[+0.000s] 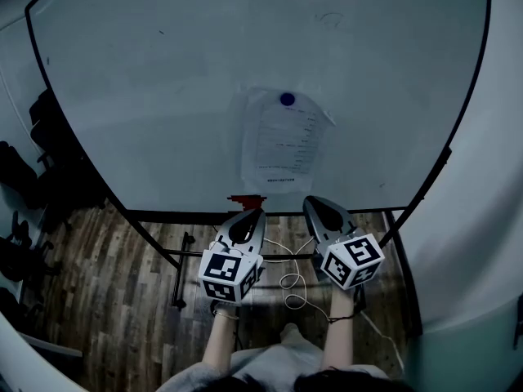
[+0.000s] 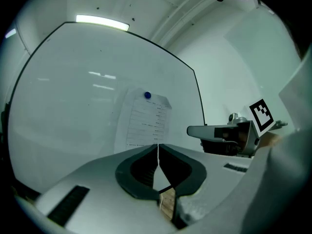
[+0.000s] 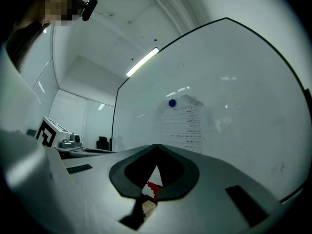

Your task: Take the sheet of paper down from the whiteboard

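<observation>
Nearest are the person's two forearms, each reaching forward with a claw. The left claw (image 1: 255,213) carries its marker cube (image 1: 230,274) at the back, and the right claw (image 1: 315,203) has its own cube (image 1: 353,260); the two sit side by side, close but apart. Seen along its own jaws, the left claw (image 2: 158,146) is clenched, the two tips meeting along a thin seam with nothing held. The right claw (image 3: 156,146) is clenched too, tips together and empty (only a small triangular opening shows behind them). Below both claws lies a wooden floor (image 1: 106,276) with a looped cable (image 1: 290,284) on it.

Just ahead of the left claw's tip, a small red object (image 1: 245,200) sits at the lower edge of the whiteboard (image 1: 163,72); what it is cannot be told.

Beyond and above both claws, roughly between their lines, hangs the sheet of paper (image 1: 282,145), flat against the whiteboard and clear of either claw. It bears lines of print too small to read. A blue magnet (image 1: 287,99) pins it near its top edge, at the end of the sheet farthest from the claws. The upper right corner of the sheet looks slightly bent.
</observation>
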